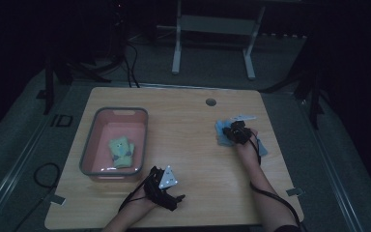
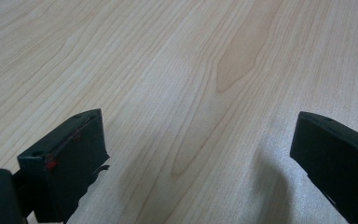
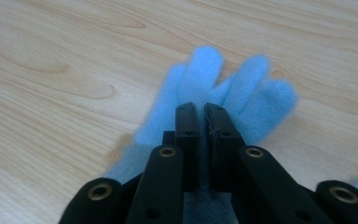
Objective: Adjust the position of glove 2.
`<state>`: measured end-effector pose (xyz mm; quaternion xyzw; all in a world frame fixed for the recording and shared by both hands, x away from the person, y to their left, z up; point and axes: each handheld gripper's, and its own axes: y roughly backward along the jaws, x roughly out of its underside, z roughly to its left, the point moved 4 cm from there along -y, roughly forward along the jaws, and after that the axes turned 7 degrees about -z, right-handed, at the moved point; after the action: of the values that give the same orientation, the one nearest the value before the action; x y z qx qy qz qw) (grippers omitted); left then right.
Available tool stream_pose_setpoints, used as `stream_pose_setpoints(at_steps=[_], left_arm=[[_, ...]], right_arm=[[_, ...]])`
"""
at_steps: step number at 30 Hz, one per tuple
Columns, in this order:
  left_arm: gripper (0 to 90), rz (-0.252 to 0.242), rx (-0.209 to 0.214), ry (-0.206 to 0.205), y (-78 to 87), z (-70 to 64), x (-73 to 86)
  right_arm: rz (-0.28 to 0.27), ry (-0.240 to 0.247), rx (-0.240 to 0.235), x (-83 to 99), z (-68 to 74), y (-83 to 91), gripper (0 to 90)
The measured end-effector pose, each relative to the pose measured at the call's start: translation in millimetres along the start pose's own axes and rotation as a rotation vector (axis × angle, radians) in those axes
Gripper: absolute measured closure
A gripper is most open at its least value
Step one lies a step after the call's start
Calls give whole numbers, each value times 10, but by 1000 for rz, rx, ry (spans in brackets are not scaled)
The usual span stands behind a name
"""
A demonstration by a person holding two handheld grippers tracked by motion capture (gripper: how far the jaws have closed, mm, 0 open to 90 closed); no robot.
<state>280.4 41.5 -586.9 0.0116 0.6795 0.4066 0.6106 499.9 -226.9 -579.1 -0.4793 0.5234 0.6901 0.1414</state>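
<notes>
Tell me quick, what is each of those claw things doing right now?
Left gripper: jaws wide open, holding nothing, over bare table.
Right gripper: jaws shut over the blue glove; it seems pinched, but the grip itself is hidden.

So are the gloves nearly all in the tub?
About halfway, it seems. The green glove already lies in the pink tub. The right gripper is shut on the blue glove, which lies on the table. Left to do: carrying it into the tub. The left gripper is open.
</notes>
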Motion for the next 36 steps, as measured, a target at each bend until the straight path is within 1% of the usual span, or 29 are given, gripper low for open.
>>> stream_pose_setpoints(at_steps=[1, 3, 5, 7, 8, 11, 13, 17, 21, 25, 26, 28, 30, 33, 36], left_arm=[[38, -1, 0, 0, 3, 1, -2], [38, -5, 0, 1, 5, 4, -5], [37, -3, -4, -1, 5, 6, -4], [38, -4, -7, -4, 5, 7, -3], [38, -4, -7, -5, 5, 7, -3], [38, -5, -15, -11, 8, 14, -2], [38, -5, -18, -12, 9, 18, 0], [38, -3, -17, -13, 7, 13, 2], [38, -6, -16, -13, 12, 14, 0], [38, -9, -13, -12, 11, 17, 0], [38, -7, -13, -13, 12, 17, -1], [38, -9, -14, -14, 14, 14, -3], [38, -9, -14, -17, 16, 14, -2], [37, -8, -12, -16, 15, 12, -1], [38, -6, -10, -19, 13, 13, 5]], right_arm=[[3, -14, 1, -5, 18, 22, 855], [-4, -26, -7, -23, 61, 76, 856], [-10, -24, -11, -57, 112, 151, 857], [-15, -27, -14, -73, 130, 184, 857], [-32, -24, -22, -135, 213, 318, 857], [-43, -25, -39, -183, 319, 455, 857], [-50, -15, -47, -207, 420, 561, 857], [-70, 10, -68, -227, 599, 728, 857], [-91, 10, -97, -222, 770, 894, 857], [-94, 20, -127, -207, 920, 1008, 857], [-91, 21, -136, -198, 957, 1024, 856], [-92, 23, -133, -168, 1014, 1044, 856], [-86, 10, -145, -119, 1064, 1038, 856], [-69, -11, -154, -22, 1129, 992, 856], [-42, -4, -154, 98, 1187, 900, 856]])
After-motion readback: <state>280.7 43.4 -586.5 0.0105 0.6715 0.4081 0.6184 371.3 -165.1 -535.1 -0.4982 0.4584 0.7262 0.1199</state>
